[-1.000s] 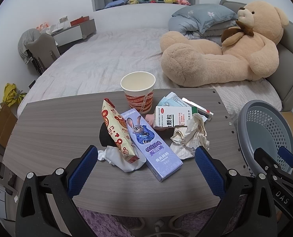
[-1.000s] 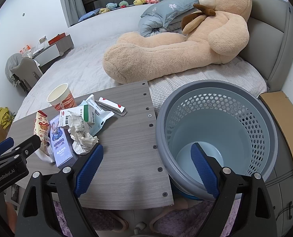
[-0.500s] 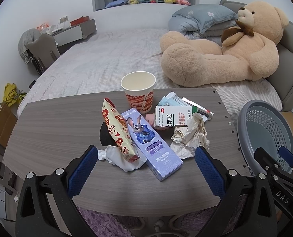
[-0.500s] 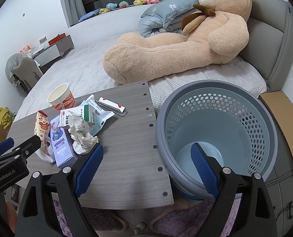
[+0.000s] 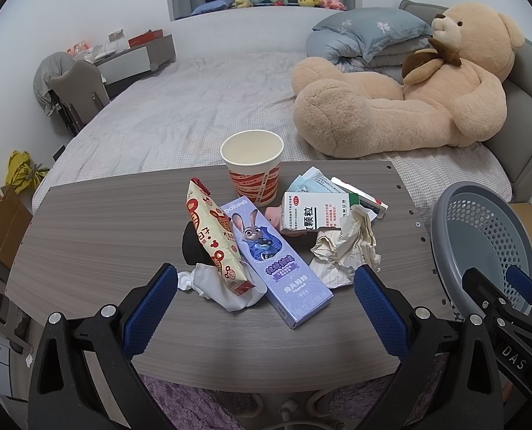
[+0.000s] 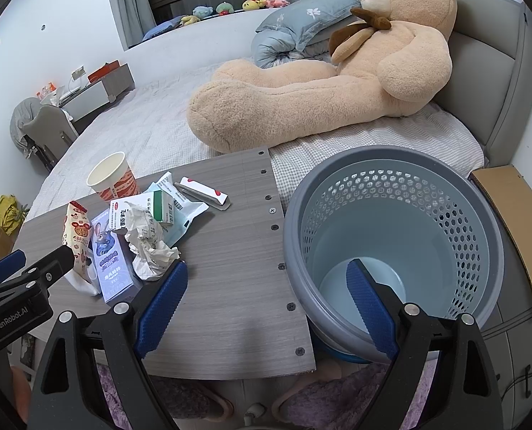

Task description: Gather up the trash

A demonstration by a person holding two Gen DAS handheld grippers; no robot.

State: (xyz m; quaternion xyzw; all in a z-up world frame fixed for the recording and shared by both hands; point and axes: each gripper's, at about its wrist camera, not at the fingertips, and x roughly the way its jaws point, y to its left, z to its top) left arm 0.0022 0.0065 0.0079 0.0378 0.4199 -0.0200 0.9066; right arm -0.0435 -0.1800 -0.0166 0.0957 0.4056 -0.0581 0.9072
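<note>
A pile of trash lies on the wooden table (image 5: 86, 222): a paper cup (image 5: 252, 165), a snack wrapper (image 5: 214, 240), a purple rabbit box (image 5: 275, 261), a white medicine box (image 5: 314, 213), crumpled paper (image 5: 345, 251) and a white tissue (image 5: 226, 288). The grey perforated bin (image 6: 395, 236) stands right of the table and looks empty. My left gripper (image 5: 266, 299) is open and empty, just in front of the pile. My right gripper (image 6: 266, 297) is open and empty, over the table's right edge and the bin's rim.
A bed with a big teddy bear (image 5: 402, 96) lies behind the table. A slim white-and-red box (image 6: 203, 191) and a blue packet (image 6: 185, 215) lie at the pile's right. A cardboard piece (image 6: 509, 222) sits right of the bin. A purple rug (image 6: 194, 394) lies below.
</note>
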